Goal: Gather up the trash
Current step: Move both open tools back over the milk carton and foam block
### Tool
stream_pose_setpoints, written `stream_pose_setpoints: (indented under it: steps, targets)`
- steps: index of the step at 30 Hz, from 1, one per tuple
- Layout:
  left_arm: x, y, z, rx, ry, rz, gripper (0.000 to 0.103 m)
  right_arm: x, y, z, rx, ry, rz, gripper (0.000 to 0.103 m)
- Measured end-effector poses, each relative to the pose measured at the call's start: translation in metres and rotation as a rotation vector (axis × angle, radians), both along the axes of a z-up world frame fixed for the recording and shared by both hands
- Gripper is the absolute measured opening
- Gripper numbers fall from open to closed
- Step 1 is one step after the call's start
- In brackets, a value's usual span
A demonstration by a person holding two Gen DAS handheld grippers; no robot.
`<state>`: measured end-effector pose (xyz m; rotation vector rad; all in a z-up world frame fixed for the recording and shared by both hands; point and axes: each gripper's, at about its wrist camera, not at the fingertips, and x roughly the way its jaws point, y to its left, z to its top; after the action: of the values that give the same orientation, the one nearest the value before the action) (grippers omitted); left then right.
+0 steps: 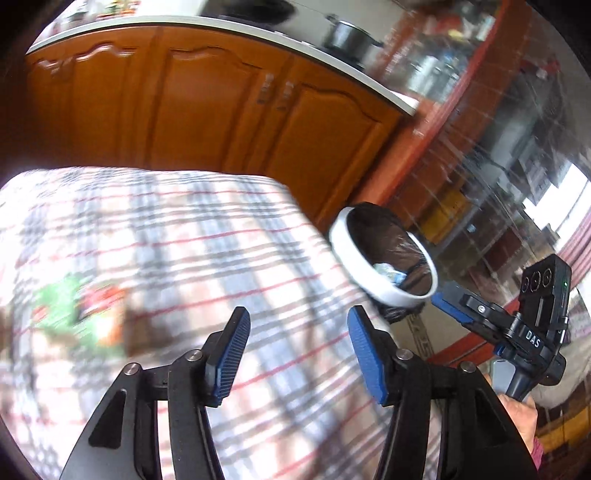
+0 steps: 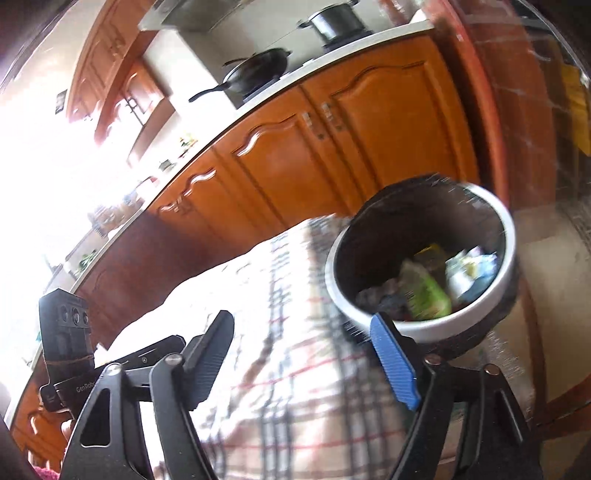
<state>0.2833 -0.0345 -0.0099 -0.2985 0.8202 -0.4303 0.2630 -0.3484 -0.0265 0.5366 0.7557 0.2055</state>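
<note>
The left gripper (image 1: pixel 299 347) was seen at the bottom of the left wrist view with its jaws parted to a moderate gap and nothing held between them; its black angular arms ended in flat pads (image 1: pixel 364 354) faced with ribbed blue rubber. Beneath it a checked tablecloth (image 1: pixel 184 236) of white, grey and red lines was spread, soft and blurred; on it, at the left of the frame, a crumpled green and red wrapper (image 1: pixel 79 314) was lying, too smeared for its print to be read. At the cloth's right edge a round trash bin (image 1: pixel 341 236) with a smooth white rim and a dark glossy liner was tilted into view, pale scraps showing inside.

The right gripper (image 2: pixel 303 354) was shown low in the right wrist view, its jaws spread wide and empty; one ribbed blue pad (image 2: pixel 393 362) was turned edge-on just before the bin's (image 2: pixel 511 236) rim. Inside the bin, right of centre, crushed trash (image 2: pixel 428 291) was gathered: a green packet, pale paper and something dark. Behind, glossy orange wooden cabinet doors (image 2: pixel 295 166) with arched panels were ranged under a white counter; on it a black frying pan (image 2: pixel 258 70) and a lidded metal pot (image 2: pixel 334 22) were set in the upper part of the frame.
</note>
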Motion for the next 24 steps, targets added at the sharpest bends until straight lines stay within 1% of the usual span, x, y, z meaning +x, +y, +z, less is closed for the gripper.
stream_pose_setpoints:
  steps: [2, 4, 7, 11, 15, 18, 21, 24]
  targets:
    - [-0.017, 0.024, 0.000, 0.008, -0.005, 0.049, 0.058, -0.001, 0.016, -0.002, 0.003, 0.002, 0.036, 0.084]
    - [-0.035, 0.045, 0.001, 0.017, -0.004, 0.094, 0.061, -0.001, 0.031, -0.004, 0.005, 0.007, 0.072, 0.085]
    - [-0.060, 0.077, 0.001, 0.044, 0.001, 0.146, 0.063, 0.000, 0.054, -0.006, 0.004, 0.017, 0.131, 0.087]
    - [-0.085, 0.110, 0.007, 0.124, -0.004, 0.180, 0.064, 0.003, 0.085, -0.002, -0.020, 0.009, 0.221, 0.089]
    - [-0.101, 0.138, 0.023, 0.204, -0.024, 0.187, 0.065, 0.007, 0.110, 0.005, -0.062, -0.005, 0.301, 0.090]
    - [-0.105, 0.151, 0.034, 0.246, -0.037, 0.182, 0.065, 0.009, 0.127, 0.009, -0.092, -0.018, 0.357, 0.092]
    - [-0.111, 0.160, 0.041, 0.286, -0.054, 0.160, 0.067, 0.013, 0.145, 0.011, -0.119, -0.030, 0.415, 0.092]
    - [-0.111, 0.165, 0.045, 0.347, -0.070, 0.120, 0.071, 0.017, 0.165, 0.012, -0.147, -0.043, 0.482, 0.093]
